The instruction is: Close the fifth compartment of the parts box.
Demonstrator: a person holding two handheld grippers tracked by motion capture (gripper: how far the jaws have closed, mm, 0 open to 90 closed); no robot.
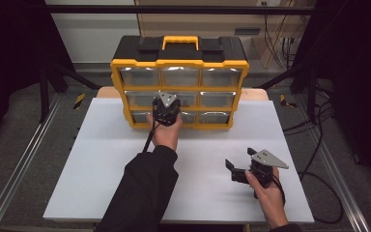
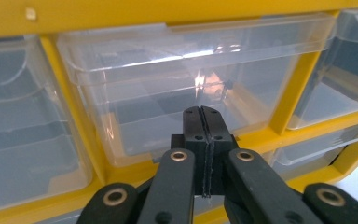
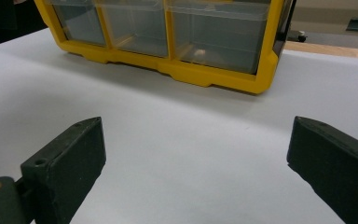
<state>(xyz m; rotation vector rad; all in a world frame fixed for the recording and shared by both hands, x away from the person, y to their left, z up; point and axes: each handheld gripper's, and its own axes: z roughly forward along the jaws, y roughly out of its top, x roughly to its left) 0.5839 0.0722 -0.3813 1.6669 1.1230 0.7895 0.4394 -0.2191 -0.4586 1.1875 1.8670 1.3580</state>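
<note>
Although the left gripper has its jaws pressed flat together, nothing shows between them; their tips sit right at the lower front edge of the clear middle drawer of the yellow organizer case. From the high view that drawer is the centre one of the middle row, with the left gripper held up against the case front and the person's left hand just behind it. I cannot tell whether the tips touch the plastic or stop just short of it.

The step in hand looks like working this drawer, either nudging it home or getting ready to draw it out. If it is to be opened, the next move calls for parting the jaws, setting them over the drawer's front lip and pulling straight back along the drawer's run, so it does not bind in its yellow frame. If it is being shut, a level push at the centre should do it.

The case stands upright at the far side of the white tabletop, its black and yellow carry handle on top. The right gripper rests well apart, near the front right of the table, jaws spread wide and empty, aimed toward the case's bottom row of drawers.
</note>
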